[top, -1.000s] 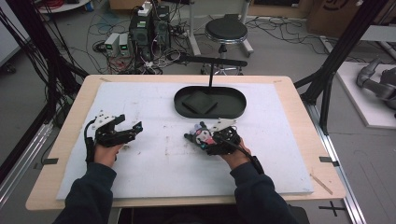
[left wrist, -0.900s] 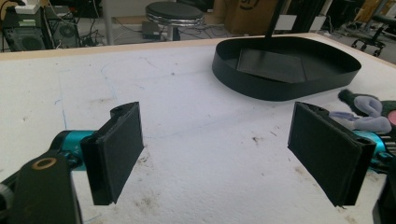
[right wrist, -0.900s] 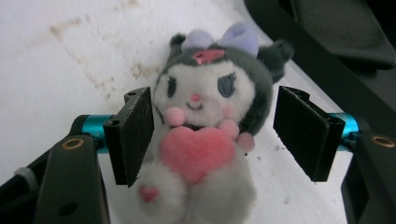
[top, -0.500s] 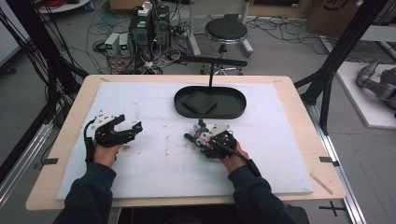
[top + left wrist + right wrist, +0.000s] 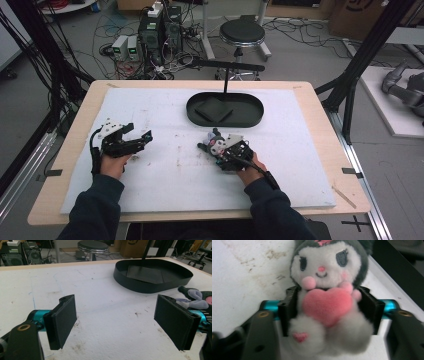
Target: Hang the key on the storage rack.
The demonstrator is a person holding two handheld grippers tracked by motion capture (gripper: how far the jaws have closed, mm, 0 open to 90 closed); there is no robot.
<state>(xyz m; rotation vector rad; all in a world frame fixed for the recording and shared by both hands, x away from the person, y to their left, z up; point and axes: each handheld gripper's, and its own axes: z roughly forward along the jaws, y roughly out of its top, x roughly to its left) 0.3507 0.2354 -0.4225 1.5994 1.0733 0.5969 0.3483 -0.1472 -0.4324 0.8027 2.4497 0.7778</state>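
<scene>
High view: overhead, facing forward-down on tabletop [image 5: 150,200]. Left gripper view: low, across tabletop toward tray [image 5: 152,275], shared with high view. Right gripper view: close on plush [image 5: 327,300].

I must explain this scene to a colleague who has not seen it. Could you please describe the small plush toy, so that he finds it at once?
On the white mat, look just in front of the black oval tray. There the right gripper is shut on the plush toy. It is the one soft thing here: white face, dark grey hood, pink heart held at its chest.
</scene>
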